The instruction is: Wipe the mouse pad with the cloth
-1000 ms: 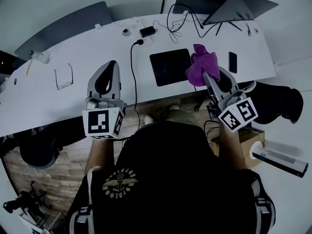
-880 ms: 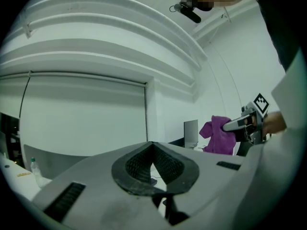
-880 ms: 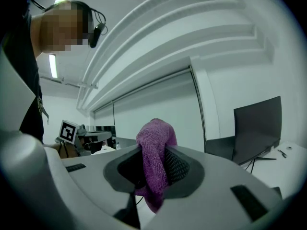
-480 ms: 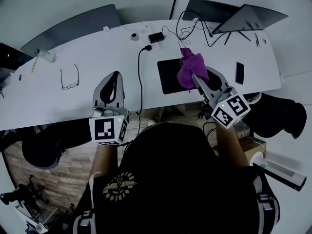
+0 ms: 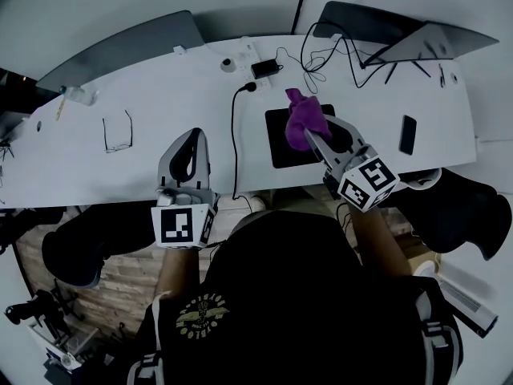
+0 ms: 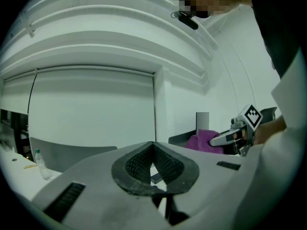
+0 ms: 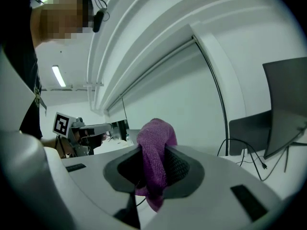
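Observation:
A black mouse pad (image 5: pixel 279 143) lies on the white desk (image 5: pixel 144 111), right of centre near its front edge. My right gripper (image 5: pixel 309 131) is shut on a purple cloth (image 5: pixel 302 119), which hangs bunched over the pad's middle; whether it touches the pad I cannot tell. In the right gripper view the cloth (image 7: pixel 154 153) is pinched between the dark pads and droops below them. My left gripper (image 5: pixel 191 140) hovers at the desk's front edge, left of the black cable (image 5: pixel 235 139), jaws shut with nothing between them (image 6: pixel 152 163).
Eyeglasses (image 5: pixel 117 130) lie at the left, a charger with tangled cables (image 5: pixel 264 66) at the back, a laptop (image 5: pixel 425 42) at the back right, a phone (image 5: pixel 408 134) right of the pad. A small bottle (image 5: pixel 70 93) stands far left.
My right gripper has carried the purple cloth leftwards from the pad's right side to over its middle. The left gripper has kept its place at the desk's front edge.

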Demonstrator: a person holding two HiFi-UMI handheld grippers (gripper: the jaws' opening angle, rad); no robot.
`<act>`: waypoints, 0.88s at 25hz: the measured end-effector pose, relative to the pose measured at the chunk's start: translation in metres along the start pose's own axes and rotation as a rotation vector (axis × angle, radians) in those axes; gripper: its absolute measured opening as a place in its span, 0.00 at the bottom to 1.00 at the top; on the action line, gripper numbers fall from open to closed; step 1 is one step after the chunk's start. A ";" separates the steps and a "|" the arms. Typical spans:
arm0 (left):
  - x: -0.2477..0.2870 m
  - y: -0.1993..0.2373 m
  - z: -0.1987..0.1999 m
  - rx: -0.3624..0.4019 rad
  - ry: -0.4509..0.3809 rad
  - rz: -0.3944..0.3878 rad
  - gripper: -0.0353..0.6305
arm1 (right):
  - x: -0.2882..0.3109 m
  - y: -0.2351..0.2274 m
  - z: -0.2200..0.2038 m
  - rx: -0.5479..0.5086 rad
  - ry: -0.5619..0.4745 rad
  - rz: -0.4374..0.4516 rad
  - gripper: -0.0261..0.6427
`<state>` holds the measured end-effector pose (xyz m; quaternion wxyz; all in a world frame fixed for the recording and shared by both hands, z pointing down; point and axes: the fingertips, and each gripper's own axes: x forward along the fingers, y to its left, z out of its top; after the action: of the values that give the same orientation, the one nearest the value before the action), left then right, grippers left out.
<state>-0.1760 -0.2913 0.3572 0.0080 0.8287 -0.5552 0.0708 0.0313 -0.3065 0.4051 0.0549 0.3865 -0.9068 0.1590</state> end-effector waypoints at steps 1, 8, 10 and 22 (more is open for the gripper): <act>0.005 -0.001 -0.004 0.001 0.006 -0.001 0.06 | 0.005 -0.005 -0.005 0.004 0.008 0.005 0.17; 0.036 0.001 -0.030 -0.018 0.049 0.016 0.06 | 0.056 -0.036 -0.074 0.074 0.094 0.065 0.17; 0.039 0.003 -0.036 -0.020 0.067 0.037 0.06 | 0.071 -0.042 -0.099 0.089 0.140 0.084 0.17; 0.057 0.008 -0.065 -0.034 0.155 0.081 0.06 | 0.145 -0.074 -0.252 0.164 0.447 0.068 0.17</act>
<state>-0.1687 -0.3410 0.4280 0.0624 0.7974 -0.5869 0.1256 -0.0225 -0.3703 0.6935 0.2174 0.3139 -0.8688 0.3152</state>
